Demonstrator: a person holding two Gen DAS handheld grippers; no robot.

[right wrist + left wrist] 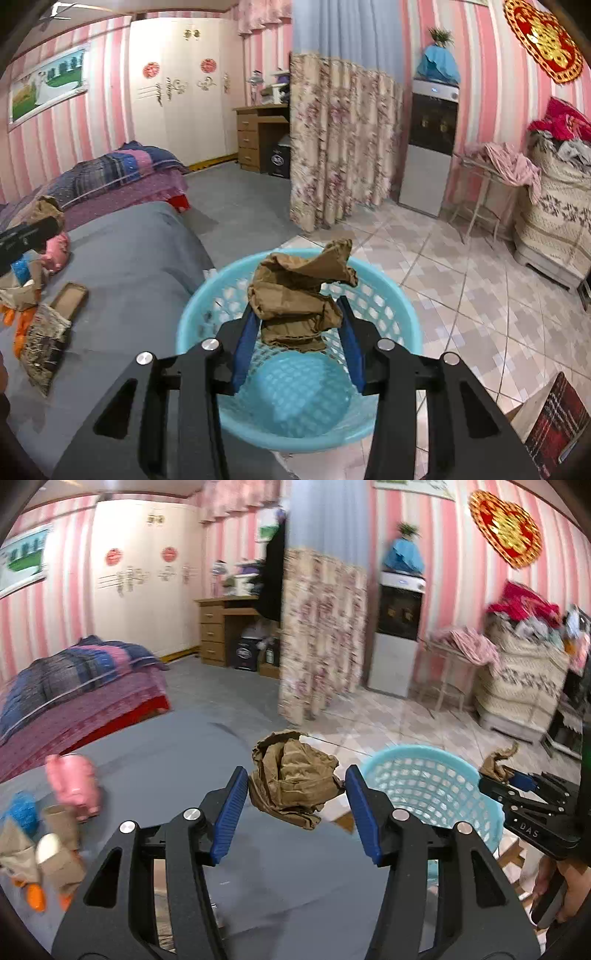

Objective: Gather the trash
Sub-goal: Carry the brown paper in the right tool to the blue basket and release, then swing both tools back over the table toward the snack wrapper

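Note:
My left gripper (296, 786) is shut on a crumpled brown paper wad (293, 775) and holds it above the grey bed surface (155, 768), just left of the light blue plastic basket (436, 786). My right gripper (298, 325) is shut on a second crumpled brown paper wad (299, 295) and holds it over the open basket (388, 291), above its bare bottom. In the left wrist view the right gripper (517, 779) shows at the right edge with its paper (498, 762).
On the bed at the left lie a pink pig toy (75, 784), a blue ball (24, 810), orange and beige toys (35, 867) and a flat brown box (70, 299). A floral curtain (340, 140), a water dispenser (430, 147) and tiled floor (480, 277) lie beyond the basket.

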